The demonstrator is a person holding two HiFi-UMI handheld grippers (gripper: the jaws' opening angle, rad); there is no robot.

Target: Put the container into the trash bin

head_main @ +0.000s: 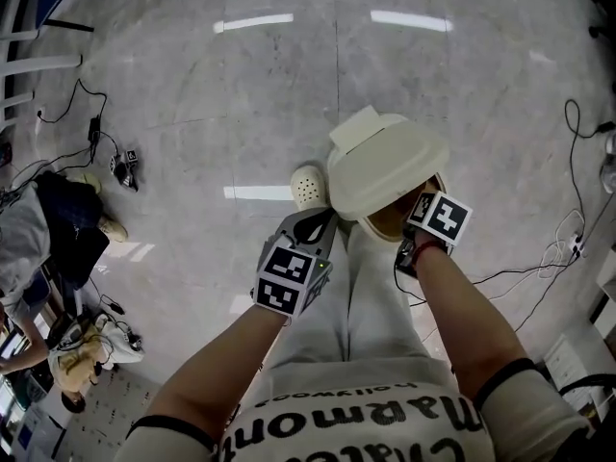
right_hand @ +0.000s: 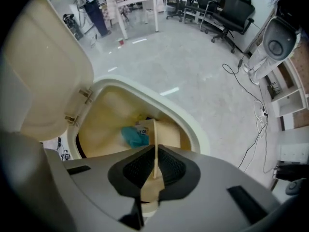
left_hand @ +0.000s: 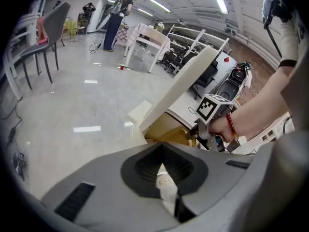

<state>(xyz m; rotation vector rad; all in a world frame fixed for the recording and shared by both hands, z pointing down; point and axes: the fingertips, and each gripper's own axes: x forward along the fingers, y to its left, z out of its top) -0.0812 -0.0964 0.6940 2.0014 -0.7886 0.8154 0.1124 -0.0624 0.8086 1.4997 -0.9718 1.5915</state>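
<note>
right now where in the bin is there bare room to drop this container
Bare liner shows on the hinge side of the trash bin, between the lid and the teal wad. Straight under the container in the right hand-held gripper, the wad and other rubbish crowd it.

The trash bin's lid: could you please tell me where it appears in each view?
Head view: lid centre-right, a pale dome.
Left gripper view: lid at centre, a slab slanting up to the right.
Right gripper view: lid upper left, hinged open.
Shared landmark: the bin's yellowish inside, beneath the lid throughout.
</note>
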